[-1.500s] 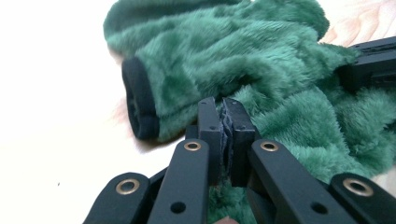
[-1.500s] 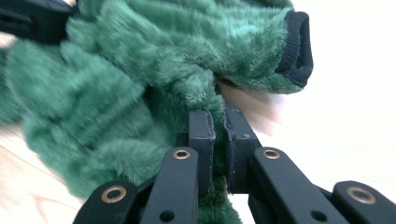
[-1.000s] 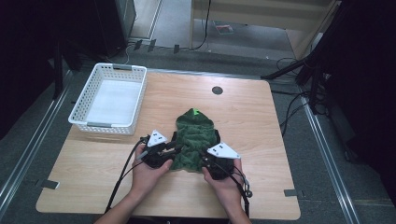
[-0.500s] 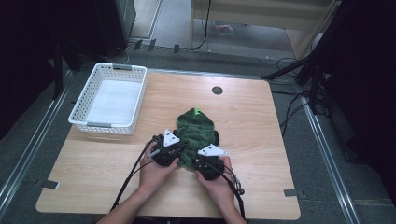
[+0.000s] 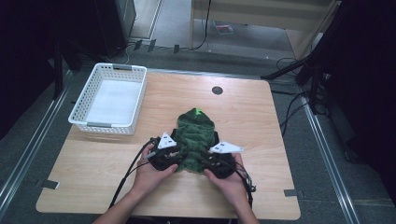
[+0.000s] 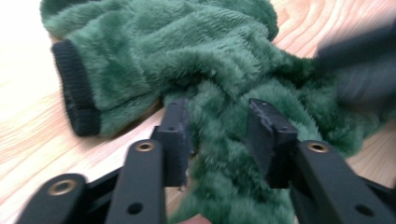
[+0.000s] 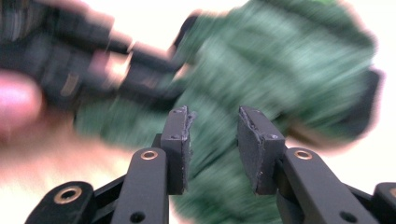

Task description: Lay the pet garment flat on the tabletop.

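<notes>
Looking down, high view: you hold both grippers at the near end of a green fleece garment (image 5: 196, 135), which lies bunched just below the middle of the frame on the wooden table (image 5: 261, 121).
Left gripper, high view: your left gripper (image 5: 173, 154) sits at the garment's lower left edge, your hand wrapped around it.
Right gripper, high view: your right gripper (image 5: 210, 161) sits at the lower right edge; you cannot tell the jaws' state from up here.
Basket, high view: a white basket (image 5: 109, 125) stands in the upper left of the frame, well apart from the garment.
Left gripper view: the jaws stand apart with a thick fold of green pile between them; whether they pinch it you cannot tell. A black ribbed cuff (image 6: 74, 88) shows at the left of the frame, which the high view barely resolves.
Right gripper view: the picture is blurred; the jaws are parted, green fabric lies beyond and between them, and your left gripper is a dark smear in the upper left.
Handling: judge the garment as light, soft and limp; it will sag and stretch rather than slide whole.
Where to hold: take a full fold or the firmer ribbed cuff, not loose pile.
</notes>
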`<action>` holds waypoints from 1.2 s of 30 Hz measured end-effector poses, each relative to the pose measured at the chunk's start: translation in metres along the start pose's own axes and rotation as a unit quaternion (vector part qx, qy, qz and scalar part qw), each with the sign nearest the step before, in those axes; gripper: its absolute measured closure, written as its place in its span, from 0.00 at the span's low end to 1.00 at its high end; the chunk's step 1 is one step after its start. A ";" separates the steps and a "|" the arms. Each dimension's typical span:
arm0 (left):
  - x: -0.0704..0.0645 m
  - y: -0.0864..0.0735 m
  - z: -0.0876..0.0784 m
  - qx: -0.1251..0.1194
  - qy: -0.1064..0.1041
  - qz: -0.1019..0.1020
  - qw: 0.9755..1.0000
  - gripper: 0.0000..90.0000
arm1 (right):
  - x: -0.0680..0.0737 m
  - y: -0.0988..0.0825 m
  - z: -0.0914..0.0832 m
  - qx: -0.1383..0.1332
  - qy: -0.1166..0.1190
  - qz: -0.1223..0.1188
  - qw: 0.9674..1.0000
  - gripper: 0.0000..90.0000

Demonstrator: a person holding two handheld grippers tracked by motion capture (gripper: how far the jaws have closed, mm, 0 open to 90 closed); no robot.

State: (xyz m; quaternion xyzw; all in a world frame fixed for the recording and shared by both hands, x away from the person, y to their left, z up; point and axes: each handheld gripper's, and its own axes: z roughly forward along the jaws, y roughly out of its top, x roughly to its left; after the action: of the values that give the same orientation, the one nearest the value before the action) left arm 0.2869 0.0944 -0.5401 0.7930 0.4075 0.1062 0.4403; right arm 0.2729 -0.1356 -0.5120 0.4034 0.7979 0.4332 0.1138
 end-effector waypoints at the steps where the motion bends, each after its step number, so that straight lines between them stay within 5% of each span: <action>1: 0.001 -0.001 -0.002 -0.004 0.001 -0.005 1.000 0.62 | -0.008 0.007 -0.006 -0.019 -0.014 0.022 0.999 0.73; 5: 0.004 -0.008 -0.006 -0.006 -0.003 -0.012 1.000 0.61 | -0.031 0.026 -0.005 -0.037 -0.077 0.058 0.995 0.68; 8: 0.001 -0.013 -0.005 0.005 -0.002 0.006 1.000 0.65 | -0.039 0.038 0.018 -0.018 -0.095 0.059 0.994 0.68; 13: 0.003 -0.017 -0.006 0.008 -0.007 -0.009 1.000 0.71 | -0.034 0.056 0.061 0.029 -0.072 0.011 0.997 0.72; 17: 0.000 -0.020 -0.006 0.019 -0.006 -0.005 1.000 0.73 | -0.046 0.058 0.092 0.072 -0.086 0.012 0.994 0.71; 20: -0.001 -0.021 -0.007 0.021 -0.006 -0.004 1.000 0.73 | -0.054 0.058 0.101 0.063 -0.091 0.011 0.994 0.72; 23: 0.001 -0.021 -0.008 0.020 -0.009 -0.010 1.000 0.73 | -0.058 0.062 0.108 0.062 -0.105 -0.016 0.992 0.72; 26: 0.002 -0.022 -0.008 0.014 -0.006 -0.014 1.000 0.66 | -0.060 0.069 0.109 0.070 -0.096 -0.004 0.993 0.67; 27: 0.003 -0.022 -0.011 -0.005 -0.010 -0.017 1.000 0.61 | -0.059 0.072 0.105 0.060 -0.084 0.003 0.995 0.64; 30: 0.011 -0.019 -0.018 -0.046 -0.022 -0.041 0.998 0.58 | -0.055 0.078 0.090 0.014 -0.054 0.027 0.998 0.63; 33: 0.027 -0.005 -0.025 -0.075 0.017 -0.087 0.993 0.56 | -0.053 0.081 0.075 -0.007 -0.083 0.020 0.996 0.64; 34: 0.027 -0.005 -0.025 -0.075 0.017 -0.087 0.993 0.54 | -0.053 0.081 0.075 -0.007 -0.083 0.020 0.996 0.64; 35: 0.039 0.006 -0.027 -0.092 0.032 -0.128 0.987 0.53 | -0.057 0.077 0.063 -0.015 -0.114 0.025 0.993 0.64; 36: 0.044 0.010 -0.026 -0.099 0.040 -0.138 0.985 0.52 | -0.059 0.074 0.060 -0.014 -0.123 0.035 0.992 0.64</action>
State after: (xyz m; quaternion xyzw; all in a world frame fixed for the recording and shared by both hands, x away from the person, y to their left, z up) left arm 0.3069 0.1399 -0.5255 0.6769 0.5178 0.1156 0.5103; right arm 0.3837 -0.1215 -0.4997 0.4800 0.7567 0.3955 0.2016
